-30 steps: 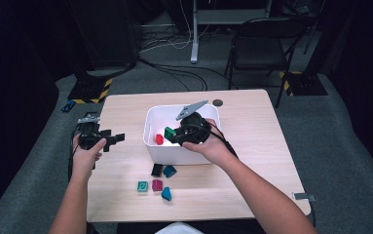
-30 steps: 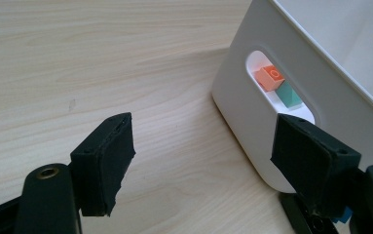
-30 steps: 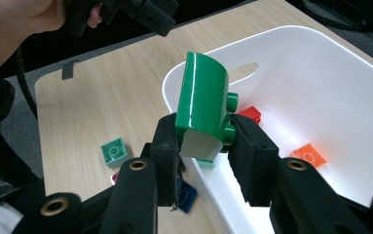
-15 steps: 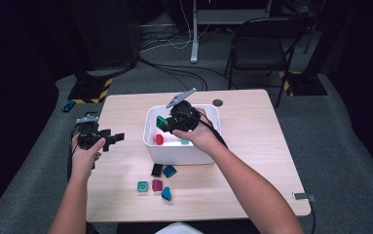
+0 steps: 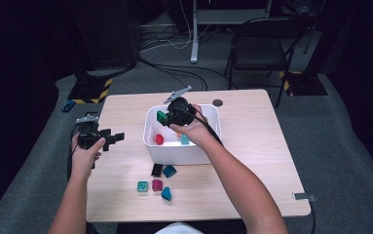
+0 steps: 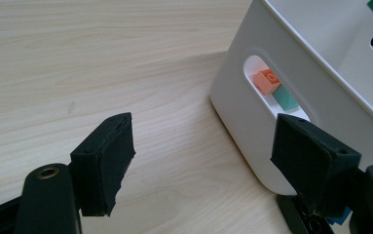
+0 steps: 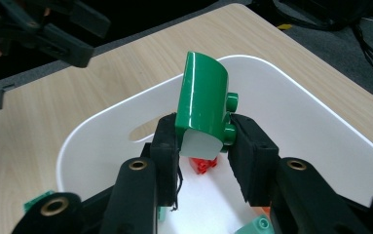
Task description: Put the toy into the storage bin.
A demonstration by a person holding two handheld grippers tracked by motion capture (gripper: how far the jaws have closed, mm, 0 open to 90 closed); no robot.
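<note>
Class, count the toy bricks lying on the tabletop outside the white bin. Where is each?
4, clustered before the bin: black brick, blue brick, green brick, magenta brick. A fifth teal piece may count too.

Light falls from above onto the pale wooden surface point(image 5: 252, 146) while the room around it sinks into near black, the high view soft and a little grainy. Close in, glare streaks the green block point(image 7: 203, 97), and the near jaws blur at the bottom edge
</note>
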